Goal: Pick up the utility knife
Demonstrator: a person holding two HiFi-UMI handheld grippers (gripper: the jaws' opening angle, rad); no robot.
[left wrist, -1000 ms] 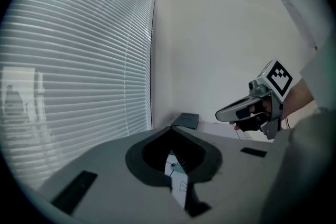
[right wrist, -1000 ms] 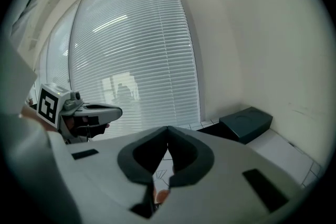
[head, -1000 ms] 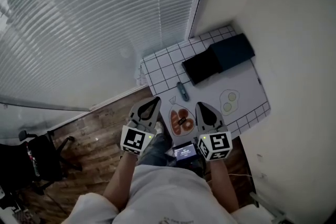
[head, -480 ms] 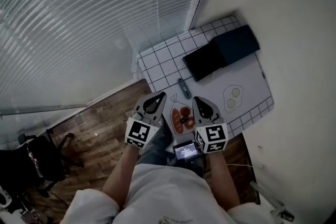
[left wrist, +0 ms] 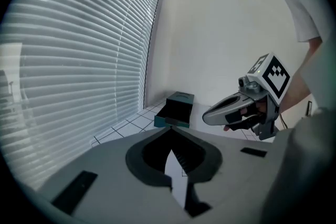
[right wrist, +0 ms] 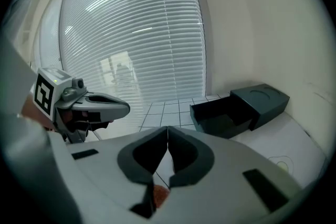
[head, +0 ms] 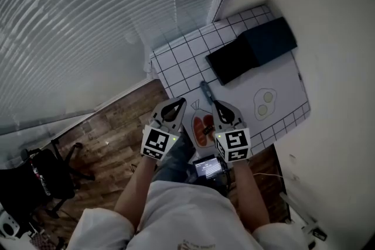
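Note:
The utility knife [head: 205, 93], slim and dark blue-grey, lies on the white grid-patterned tablecloth [head: 176, 67] just beyond a printed plate with red shapes [head: 203, 126]. My right gripper [head: 216, 104] hangs over the table's near edge, its tip just right of the knife's near end; the jaws meet with nothing between them [right wrist: 167, 129]. My left gripper [head: 174, 103] is level with it, left of the plate picture, also shut and empty [left wrist: 171, 129]. Each gripper shows in the other's view: the right gripper [left wrist: 207, 117], the left gripper [right wrist: 125, 108]. Neither gripper view shows the knife.
A dark box with its drawer pulled out [head: 251, 51] stands at the table's back right, also seen as the dark box [right wrist: 239, 107]. A printed egg picture [head: 265, 103] lies at right. Window blinds [head: 88, 20] run along the left, a wall [head: 334, 38] at right, a black chair [head: 41, 175] on the wood floor.
Both grippers have sunk toward the table and drawn closer to the plate picture and the knife. Their jaws have stayed shut.

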